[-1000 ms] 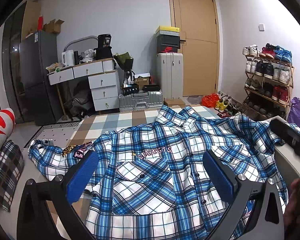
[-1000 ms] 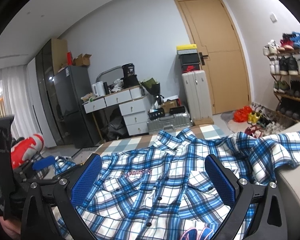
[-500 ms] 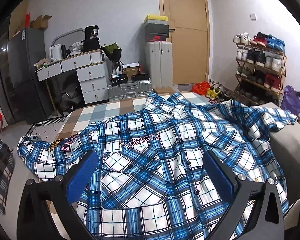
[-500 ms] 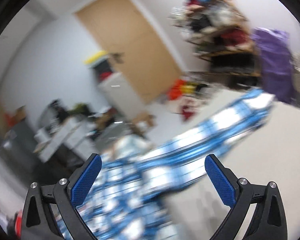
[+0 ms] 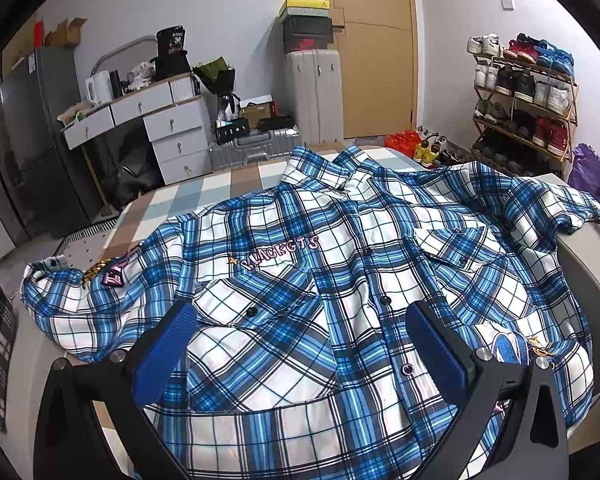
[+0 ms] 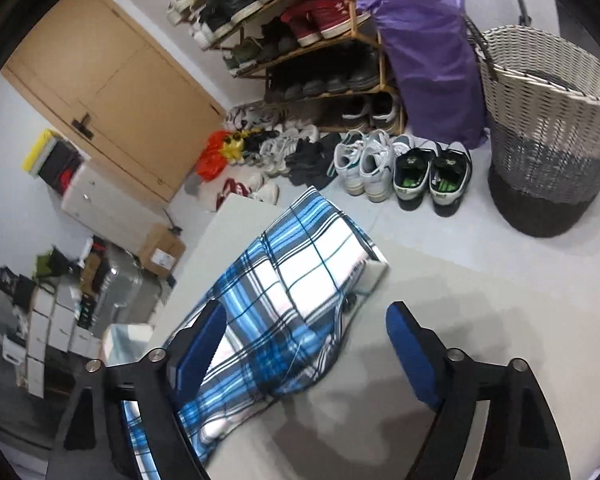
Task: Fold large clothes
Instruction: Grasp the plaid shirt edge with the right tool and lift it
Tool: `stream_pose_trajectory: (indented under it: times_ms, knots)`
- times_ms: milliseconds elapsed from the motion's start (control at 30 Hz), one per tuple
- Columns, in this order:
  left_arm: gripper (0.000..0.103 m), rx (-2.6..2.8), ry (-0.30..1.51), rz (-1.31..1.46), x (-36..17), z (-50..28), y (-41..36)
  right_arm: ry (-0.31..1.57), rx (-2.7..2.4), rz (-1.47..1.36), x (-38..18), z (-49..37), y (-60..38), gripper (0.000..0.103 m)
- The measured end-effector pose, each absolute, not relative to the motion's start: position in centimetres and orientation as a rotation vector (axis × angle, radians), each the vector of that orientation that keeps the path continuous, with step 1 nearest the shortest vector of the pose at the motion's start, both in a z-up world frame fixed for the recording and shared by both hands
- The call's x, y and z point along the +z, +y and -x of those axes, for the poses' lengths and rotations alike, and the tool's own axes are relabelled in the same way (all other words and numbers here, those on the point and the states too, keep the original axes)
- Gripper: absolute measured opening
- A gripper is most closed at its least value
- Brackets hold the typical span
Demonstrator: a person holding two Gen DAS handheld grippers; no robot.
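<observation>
While right gripper jaws narrow — sleeve between, ungripped.

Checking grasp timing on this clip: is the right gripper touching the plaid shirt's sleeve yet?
Cannot tell. In the right wrist view the right gripper has just been closing, with the sleeve between its open jaws; one blue finger overlaps the fabric, showing neither contact nor gap plainly.

The plaid shirt hem is cut off by the left wrist view's bottom edge.
</observation>
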State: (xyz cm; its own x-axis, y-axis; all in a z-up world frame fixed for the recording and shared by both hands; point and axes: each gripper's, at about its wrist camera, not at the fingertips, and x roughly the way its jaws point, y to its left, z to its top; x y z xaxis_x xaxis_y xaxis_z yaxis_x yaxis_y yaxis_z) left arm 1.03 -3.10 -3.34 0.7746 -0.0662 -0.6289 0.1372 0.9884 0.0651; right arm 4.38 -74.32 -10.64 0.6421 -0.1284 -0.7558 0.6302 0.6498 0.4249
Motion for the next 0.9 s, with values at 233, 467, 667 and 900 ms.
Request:
stream_pose_trajectory:
  times_ms: [233,467,667,900]
  knots:
    - [0.102,-0.113,0.671,-0.134,-3.4,-0.8,-3.6,0.821,-0.603,-0.552,-11.2,-6.6,-73.8,0.019]
    - [0.102,-0.11,0.656,-0.126,-3.0,-0.8,-3.3,0.72,-0.602,-0.483,-8.4,-5.7,-72.3,0.005]
    - [0.102,-0.105,0.629,-0.087,-2.1,-0.5,-2.4,0.53,-0.604,-0.275,0.7,-5.6,-66.5,0.005]
    - [0.102,-0.083,0.571,-0.025,-0.6,1.1,0.9,0.304,-0.576,-0.037,13.2,-5.6,-55.8,0.005]
